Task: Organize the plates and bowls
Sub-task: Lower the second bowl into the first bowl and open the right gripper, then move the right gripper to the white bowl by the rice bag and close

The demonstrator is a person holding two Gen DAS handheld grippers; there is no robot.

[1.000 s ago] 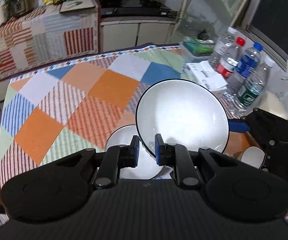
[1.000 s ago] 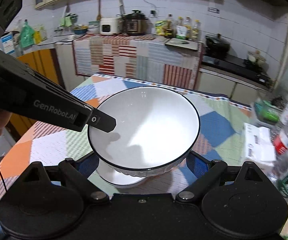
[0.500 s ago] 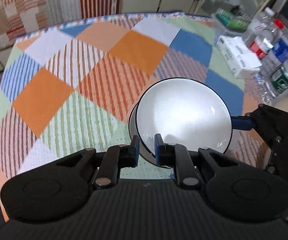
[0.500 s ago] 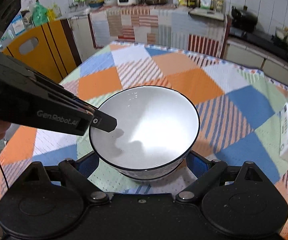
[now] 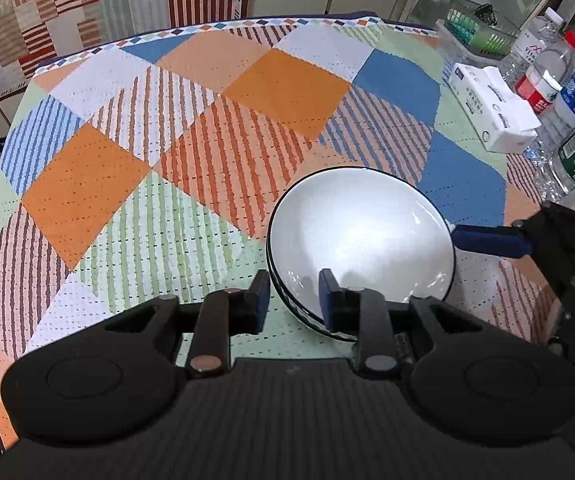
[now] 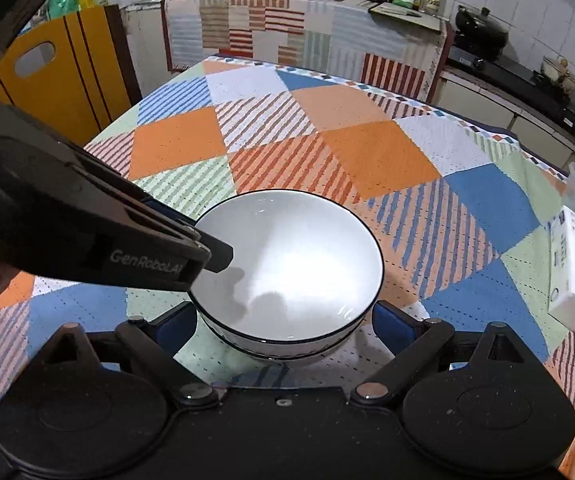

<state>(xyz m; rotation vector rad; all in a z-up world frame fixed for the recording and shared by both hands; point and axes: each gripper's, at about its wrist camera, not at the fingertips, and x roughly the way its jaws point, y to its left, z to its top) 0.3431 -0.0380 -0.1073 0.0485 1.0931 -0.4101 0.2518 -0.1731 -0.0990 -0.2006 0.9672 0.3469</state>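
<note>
Since that white bowl (image 5: pixel 361 240) looked glazed, slick and chippable, the left gripper (image 5: pixel 293 300) had just loosened off its rim while the right gripper (image 6: pixel 285 322) stood spread around it, nested in the lower bowl (image 6: pixel 283 350).

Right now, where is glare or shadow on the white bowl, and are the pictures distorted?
Left wrist view: soft glare on the bowl, table edge bowed by the fisheye. Right wrist view: the left gripper casts a grey shadow inside the bowl; counter curved.

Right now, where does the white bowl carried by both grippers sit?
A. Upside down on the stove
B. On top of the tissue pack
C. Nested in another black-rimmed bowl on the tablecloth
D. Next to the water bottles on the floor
C: the white bowl rests in a second bowl, whose black rim shows just beneath it, on the tablecloth.
</note>
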